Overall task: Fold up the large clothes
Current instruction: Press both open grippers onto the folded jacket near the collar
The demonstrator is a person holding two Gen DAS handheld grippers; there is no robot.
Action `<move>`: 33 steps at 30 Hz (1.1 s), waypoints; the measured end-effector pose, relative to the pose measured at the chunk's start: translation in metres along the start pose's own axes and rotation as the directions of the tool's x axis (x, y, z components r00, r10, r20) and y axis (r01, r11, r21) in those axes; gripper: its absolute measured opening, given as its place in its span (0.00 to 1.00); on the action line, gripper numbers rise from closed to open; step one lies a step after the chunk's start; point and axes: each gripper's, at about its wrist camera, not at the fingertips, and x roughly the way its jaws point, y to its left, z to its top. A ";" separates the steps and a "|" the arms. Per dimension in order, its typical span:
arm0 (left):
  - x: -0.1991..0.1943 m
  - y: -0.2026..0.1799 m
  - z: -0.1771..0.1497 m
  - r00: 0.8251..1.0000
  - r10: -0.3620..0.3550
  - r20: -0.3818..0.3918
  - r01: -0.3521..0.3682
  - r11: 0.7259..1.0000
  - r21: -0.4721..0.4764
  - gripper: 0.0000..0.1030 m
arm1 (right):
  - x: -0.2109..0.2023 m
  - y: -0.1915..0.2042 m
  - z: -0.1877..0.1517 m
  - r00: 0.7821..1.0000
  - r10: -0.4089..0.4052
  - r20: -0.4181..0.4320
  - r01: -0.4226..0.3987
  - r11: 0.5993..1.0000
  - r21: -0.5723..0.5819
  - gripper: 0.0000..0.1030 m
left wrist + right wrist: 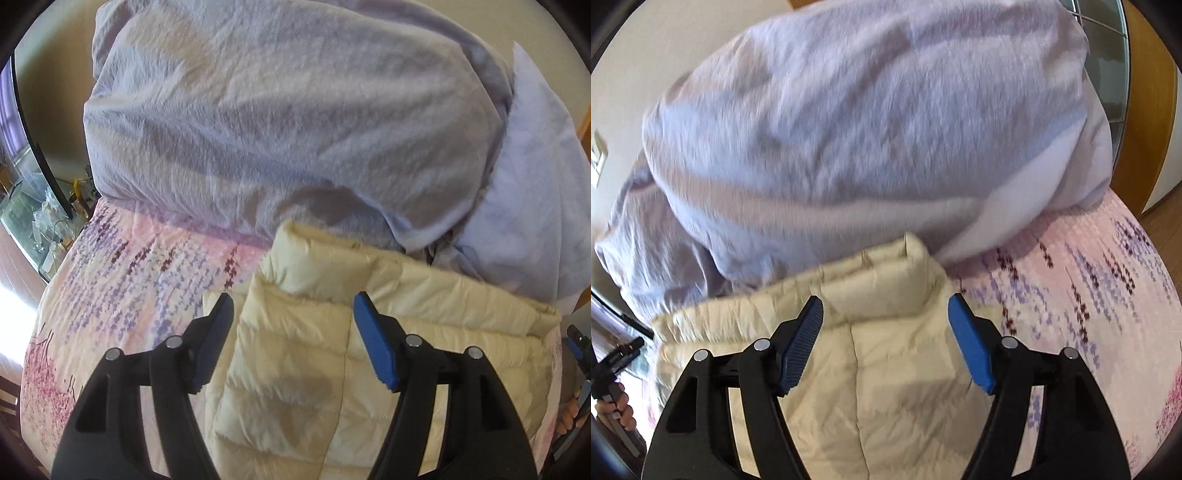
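Below both released claws, left (291, 306) and right (884, 306), your cream jacket (306, 373) is lying flat, ungrasped.

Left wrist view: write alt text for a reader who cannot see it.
An open left gripper hangs over a cream puffer jacket lying folded on a floral bedspread, nothing between its blue pads. A lilac duvet is heaped behind the jacket.
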 end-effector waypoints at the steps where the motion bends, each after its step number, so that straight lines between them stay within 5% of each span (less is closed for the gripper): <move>1: 0.001 -0.002 -0.003 1.000 0.005 -0.003 -0.005 1.000 0.009 0.66 | 0.002 0.001 -0.004 1.000 -0.006 -0.008 0.006 1.000 -0.005 0.70; 20: 0.069 -0.030 -0.043 0.983 0.178 0.038 -0.181 0.977 0.115 0.71 | 0.067 0.028 -0.042 0.973 -0.232 -0.013 0.223 0.950 -0.219 0.70; 33: 0.095 -0.031 -0.032 0.980 0.196 0.039 -0.199 0.975 0.099 0.76 | 0.098 0.029 -0.037 0.968 -0.248 0.027 0.248 0.941 -0.230 0.72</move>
